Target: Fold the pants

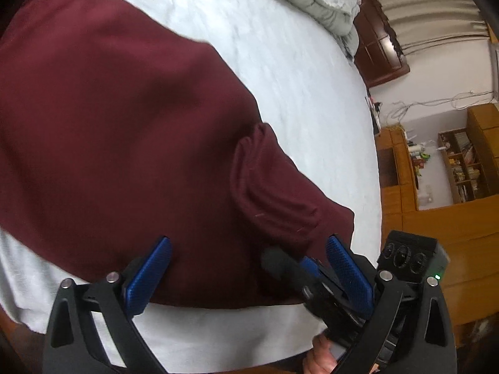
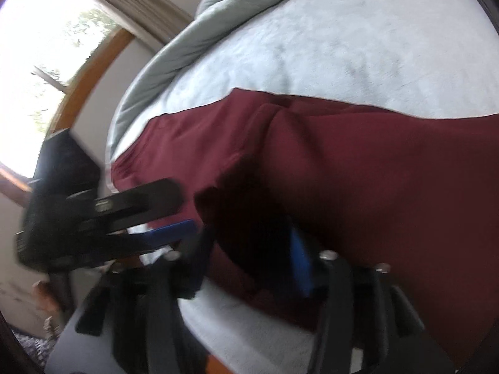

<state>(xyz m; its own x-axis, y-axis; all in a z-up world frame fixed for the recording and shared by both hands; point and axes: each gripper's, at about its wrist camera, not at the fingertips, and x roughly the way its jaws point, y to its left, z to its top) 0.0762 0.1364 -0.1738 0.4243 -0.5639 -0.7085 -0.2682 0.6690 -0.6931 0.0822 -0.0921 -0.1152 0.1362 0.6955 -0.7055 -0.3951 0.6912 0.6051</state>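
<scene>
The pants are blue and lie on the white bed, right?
Not quite. The pants are dark red, not blue; only the gripper pads are blue. They do lie on the white bed, as the left wrist view shows.

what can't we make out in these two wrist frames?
- Left wrist view: the pants run off the left edge, so their full layout is unseen.
- Left wrist view: the right tool is partly behind the left tool's finger; its grip state is unclear.
- Right wrist view: motion blur smears the right tool; whether it pinches cloth is unclear.
- Left wrist view: items on the shelf are too small to identify.
</scene>
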